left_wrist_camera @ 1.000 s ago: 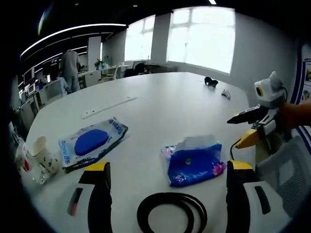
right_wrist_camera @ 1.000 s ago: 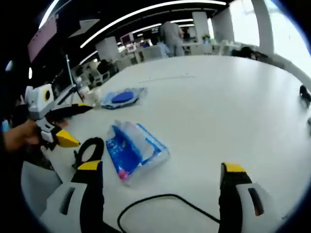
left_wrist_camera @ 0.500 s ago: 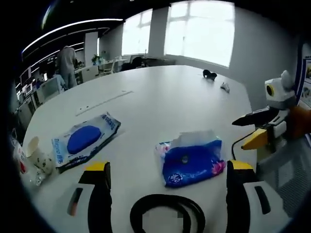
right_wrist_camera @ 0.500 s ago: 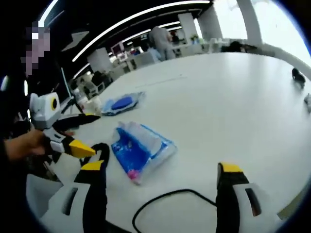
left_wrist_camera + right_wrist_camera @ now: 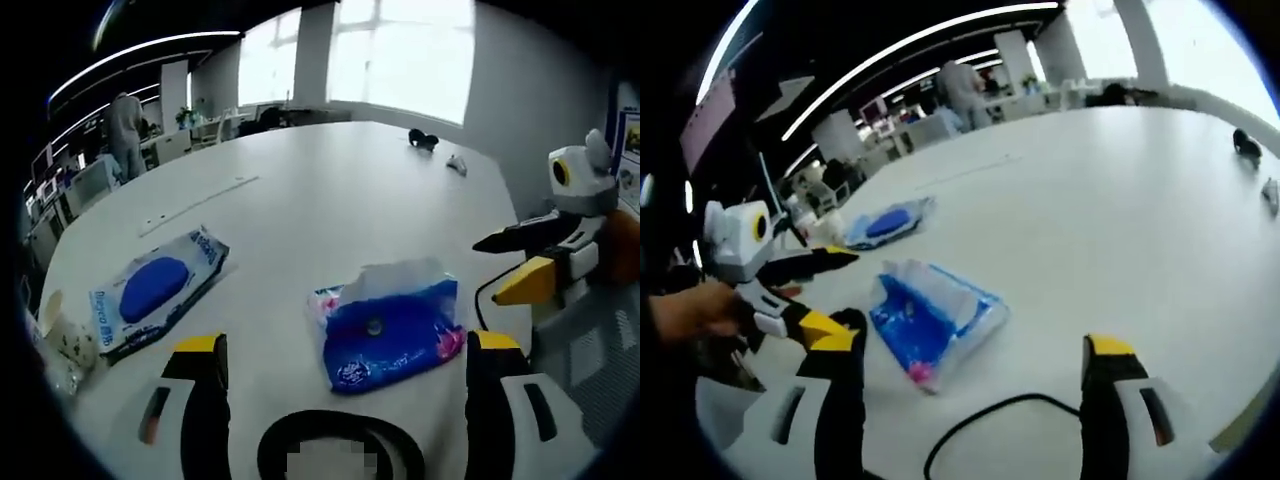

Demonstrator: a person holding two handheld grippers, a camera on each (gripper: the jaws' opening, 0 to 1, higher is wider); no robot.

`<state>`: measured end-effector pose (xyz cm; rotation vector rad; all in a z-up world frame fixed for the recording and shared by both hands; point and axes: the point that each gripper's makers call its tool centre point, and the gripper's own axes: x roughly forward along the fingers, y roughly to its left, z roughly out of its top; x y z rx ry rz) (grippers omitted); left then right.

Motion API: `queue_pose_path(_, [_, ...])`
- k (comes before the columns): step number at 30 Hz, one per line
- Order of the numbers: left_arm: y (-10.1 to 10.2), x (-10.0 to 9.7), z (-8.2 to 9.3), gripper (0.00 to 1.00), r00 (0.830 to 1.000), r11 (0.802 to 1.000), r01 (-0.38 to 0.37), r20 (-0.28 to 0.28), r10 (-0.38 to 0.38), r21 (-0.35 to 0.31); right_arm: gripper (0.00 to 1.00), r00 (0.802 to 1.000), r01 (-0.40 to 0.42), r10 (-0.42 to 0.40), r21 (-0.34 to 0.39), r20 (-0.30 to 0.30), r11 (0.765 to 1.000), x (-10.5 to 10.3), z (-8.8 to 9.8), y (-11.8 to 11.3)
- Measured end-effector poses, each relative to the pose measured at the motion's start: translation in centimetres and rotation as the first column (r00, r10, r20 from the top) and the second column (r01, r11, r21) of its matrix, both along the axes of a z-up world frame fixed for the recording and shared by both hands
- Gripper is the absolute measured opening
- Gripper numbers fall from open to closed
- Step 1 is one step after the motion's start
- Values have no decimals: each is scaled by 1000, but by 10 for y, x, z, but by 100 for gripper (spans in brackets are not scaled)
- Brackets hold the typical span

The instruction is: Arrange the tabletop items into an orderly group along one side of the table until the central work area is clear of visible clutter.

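You are at a big white table. It is round at the edge, and a big office room lies behind it.

Your left gripper points across the table. Its jaws are wide apart and hold nothing. Your right gripper is the same: jaws wide apart, nothing between them. You can see each gripper in the other one's view too, held up off the table edge.

A blue tissue pack lies on the table just in front of your left gripper, between its two jaws in that view. White tissue sticks up from its top. In the right gripper view it lies just past your left jaw.

A wipes pack with a blue oval lid lies flat, off to the left of the tissue pack and apart from it.

A black cable loops on the table close under your left gripper.

A paper cup sits near the table edge, beside the wipes pack.

Two small things lie far off on the far side of the table. They are too small to tell what they are.
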<state>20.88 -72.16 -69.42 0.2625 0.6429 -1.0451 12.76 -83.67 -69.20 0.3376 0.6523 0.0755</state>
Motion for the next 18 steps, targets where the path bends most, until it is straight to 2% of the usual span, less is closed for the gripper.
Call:
queue_pose_path(3, [-2,1,-4,99,1000,1000,5,-7,-5,7,85,999,52,-52,36,-5,998,1,-2,-4])
queue_pose_path(7, [-4,4,-10,99,1000,1000,11,-14,-11,25,82,999,31,-30,32,-26,999,4,-10,4])
queue_pose_path(11, [-6,11,-13,99,1000,1000,3,-18,-3,24,80,999,49,-48,14,-24,999,10,-15,7])
queue_pose_path(15, [-4,17,-24,98,1000,998,3,-27,-2,60,71,998,52,-52,0,-45,999,15,-24,8])
queue_pose_path(18, [-3,21,-28,96,999,998,1,-34,1,60,69,997,65,-65,-3,-48,998,16,-29,8])
